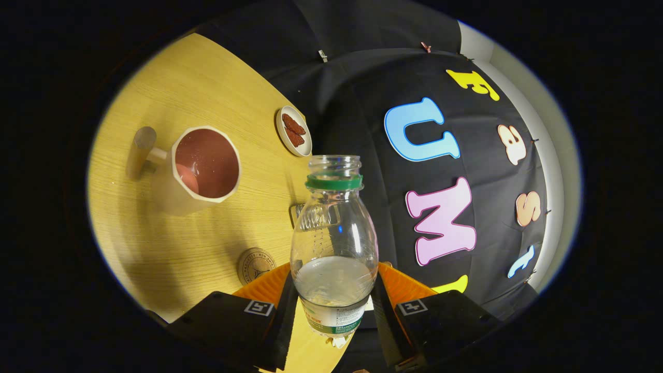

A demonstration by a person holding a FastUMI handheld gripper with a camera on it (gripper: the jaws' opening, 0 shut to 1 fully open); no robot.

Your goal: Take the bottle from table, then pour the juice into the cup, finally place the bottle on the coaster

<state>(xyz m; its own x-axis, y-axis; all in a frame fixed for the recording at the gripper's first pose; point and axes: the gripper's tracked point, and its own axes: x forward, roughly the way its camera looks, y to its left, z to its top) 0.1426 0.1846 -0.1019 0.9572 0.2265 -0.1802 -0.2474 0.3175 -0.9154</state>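
My gripper is shut on a clear plastic bottle, both fingers pressing its lower body. The bottle has a green neck ring, no cap, and pale liquid filling its lower part. It is held above the wooden table, and the whole scene appears tilted. A cream cup with a dark red inside and a wooden handle stands on the table beyond and left of the fingers. A round wooden coaster lies on the table just left of the bottle's base, close to the left finger.
A small cream dish holding two dark red pieces sits near the table's far edge, beyond the bottle's mouth. The booth's black cloth wall hangs behind the table. Open tabletop lies between the cup and the coaster.
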